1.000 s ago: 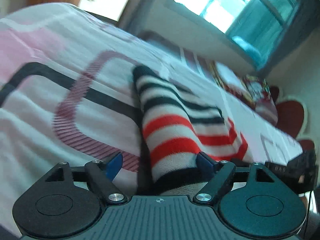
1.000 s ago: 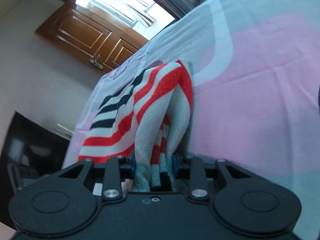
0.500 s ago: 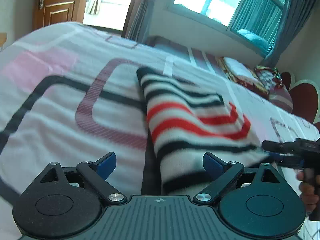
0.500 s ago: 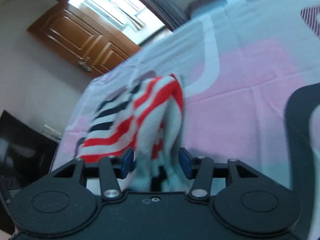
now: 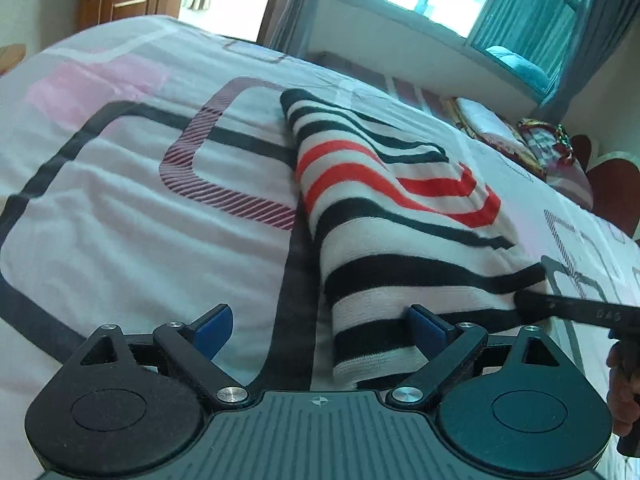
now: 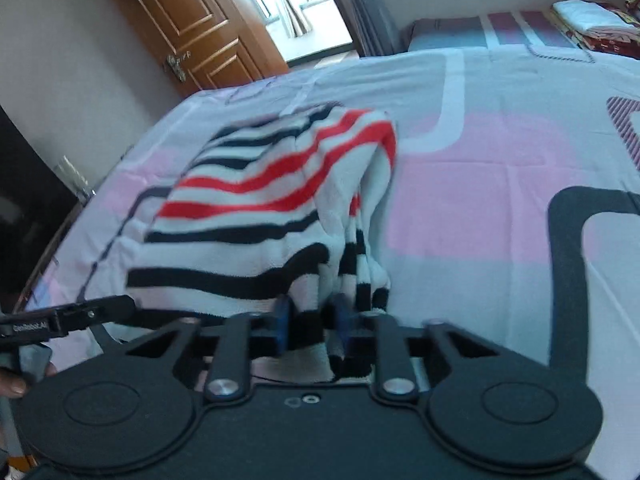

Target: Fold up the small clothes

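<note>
Left tool [image 5: 320, 328] first, from its own wrist camera: it's spread wide with nothing pinched. The striped top [image 5: 396, 216] (white with black and red bands) lies on the bed [image 5: 120, 216] right ahead of it. The right-hand blue pad [image 5: 426, 326] sits against the near hem or just over it, can't tell which, and the other pad is off over bare sheet. Coming in from the right edge is the right tool [image 5: 568, 306], its tip at the garment's near right corner, with a bit of the person's hand [image 5: 622, 392] behind it.

Progress-wise, I'd say it's mid-fold. The top already looks doubled over, with a clean folded edge along its left side and layers stacked up, but it's a bit lumpy and not a tidy packet yet. Probably one more fold plus some flattening to go.

Right wrist view: the right tool [image 6: 310, 326] is closing, and the striped top [image 6: 280, 200] has its bunched black-and-white hem right between the pads, which look clamped on it. The cloth rises from there and drapes away ahead and to the left. The left tool [image 6: 68, 316] pokes in from the left edge, near the hem.

Containers: none in either view, just the bed, plus some folded bedding [image 6: 580, 16] stacked at the far end.
</note>
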A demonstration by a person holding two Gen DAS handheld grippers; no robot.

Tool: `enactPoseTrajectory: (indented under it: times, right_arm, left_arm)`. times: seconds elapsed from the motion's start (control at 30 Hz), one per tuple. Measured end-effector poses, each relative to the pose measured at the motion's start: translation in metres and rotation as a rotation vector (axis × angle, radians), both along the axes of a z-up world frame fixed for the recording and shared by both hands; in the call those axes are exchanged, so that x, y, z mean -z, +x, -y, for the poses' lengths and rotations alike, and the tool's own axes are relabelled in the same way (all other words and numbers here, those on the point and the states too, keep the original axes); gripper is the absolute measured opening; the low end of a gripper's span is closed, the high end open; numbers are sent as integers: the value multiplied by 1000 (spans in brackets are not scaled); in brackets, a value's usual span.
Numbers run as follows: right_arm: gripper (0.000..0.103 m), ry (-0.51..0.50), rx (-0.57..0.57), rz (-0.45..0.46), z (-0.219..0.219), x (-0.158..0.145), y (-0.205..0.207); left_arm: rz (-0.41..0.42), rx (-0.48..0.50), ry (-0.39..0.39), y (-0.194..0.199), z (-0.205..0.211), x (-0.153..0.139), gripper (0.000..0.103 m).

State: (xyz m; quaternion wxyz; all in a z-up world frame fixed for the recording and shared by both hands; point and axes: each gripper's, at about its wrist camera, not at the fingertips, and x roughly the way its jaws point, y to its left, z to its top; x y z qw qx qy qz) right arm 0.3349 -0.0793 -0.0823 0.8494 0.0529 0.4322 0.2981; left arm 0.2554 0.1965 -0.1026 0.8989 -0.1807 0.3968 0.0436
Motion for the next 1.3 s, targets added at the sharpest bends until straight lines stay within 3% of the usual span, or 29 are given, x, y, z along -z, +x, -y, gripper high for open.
enactPoseTrajectory:
  times: [0.13, 0.2, 0.33, 0.4, 0.47, 0.57, 0.7, 0.77, 0.87, 1.03, 1.3]
  right_arm:
    - [9, 9, 32, 60, 16, -14, -8]
    - [9, -10, 54, 7, 21, 0, 1]
    - [15, 23, 73, -31, 22, 6, 6]
    - [42, 28, 108, -5, 30, -7, -5]
    - [54, 6, 141, 93, 42, -31, -30]
    - [63, -28, 134, 161, 51, -57, -71]
    - [95, -72, 158, 252, 57, -83, -131]
    - [102, -98, 173, 289, 56, -93, -156]
    - [102, -123, 193, 304, 50, -103, -191]
    - [102, -183, 180, 382, 37, -113, -238]
    - [102, -195, 182, 458, 32, -124, -263]
  left_arm:
    - [-7, 8, 43, -5, 5, 0, 93]
    - [-53, 26, 108, -4, 13, 10, 93]
    - [-8, -6, 83, -21, 11, -7, 93]
    - [59, -6, 131, -42, 18, -29, 93]
    - [111, -13, 163, -63, 27, -49, 103]
    - [189, -12, 192, -96, 47, -77, 103]
    - [215, -26, 178, -137, 64, -101, 103]
    - [197, -5, 186, -153, 72, -106, 103]
    - [228, 13, 222, -180, 86, -115, 103]
    - [225, 19, 206, -209, 100, -129, 103]
    - [262, 34, 226, -226, 115, -136, 103]
